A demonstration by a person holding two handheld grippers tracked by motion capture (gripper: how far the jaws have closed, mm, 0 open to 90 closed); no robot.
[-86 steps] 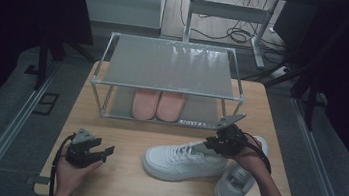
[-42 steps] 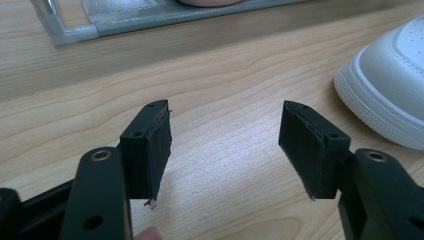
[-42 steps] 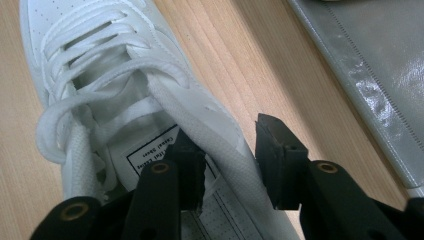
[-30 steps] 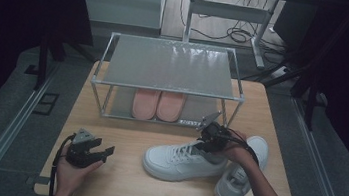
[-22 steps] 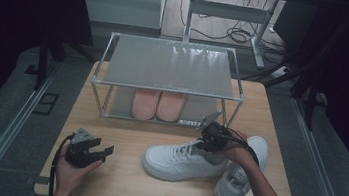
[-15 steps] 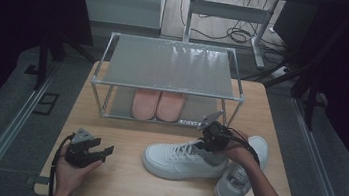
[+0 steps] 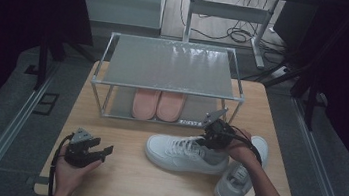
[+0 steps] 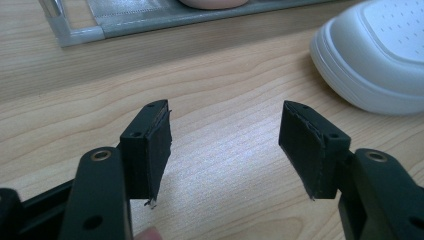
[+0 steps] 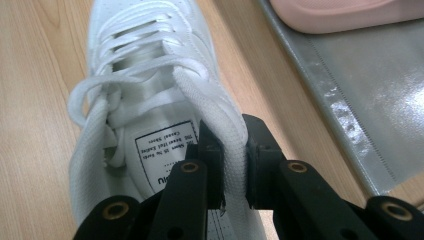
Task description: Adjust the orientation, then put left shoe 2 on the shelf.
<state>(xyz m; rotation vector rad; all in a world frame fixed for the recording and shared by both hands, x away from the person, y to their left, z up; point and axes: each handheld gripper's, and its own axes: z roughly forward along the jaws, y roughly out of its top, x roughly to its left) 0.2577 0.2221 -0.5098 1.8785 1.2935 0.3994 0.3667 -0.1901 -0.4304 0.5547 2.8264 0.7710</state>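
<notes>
A white lace-up sneaker (image 7: 183,154) lies on the wooden table (image 7: 127,183), toe pointing left. My right gripper (image 7: 210,140) sits at its heel end. In the right gripper view its jaws have just been closing, and the gripper (image 9: 232,165) is now shut on the padded side of the sneaker's (image 9: 145,75) collar, one pad inside the shoe and one outside. A second white sneaker (image 7: 240,179) lies partly under that forearm. My left gripper (image 7: 103,150) rests at the table's front left, open and holding nothing (image 8: 225,145), with the sneaker's toe (image 8: 380,60) ahead to the right.
A low metal shoe rack (image 7: 171,67) with a grey top shelf stands at the back of the table. A pair of pink slippers (image 7: 157,104) sits on its lower shelf (image 9: 350,100). Bare wood lies between my left gripper and the first sneaker.
The right gripper has come down and to the left, from above the second sneaker to the first sneaker's collar, and has closed on it. The left gripper has stayed where it was.
</notes>
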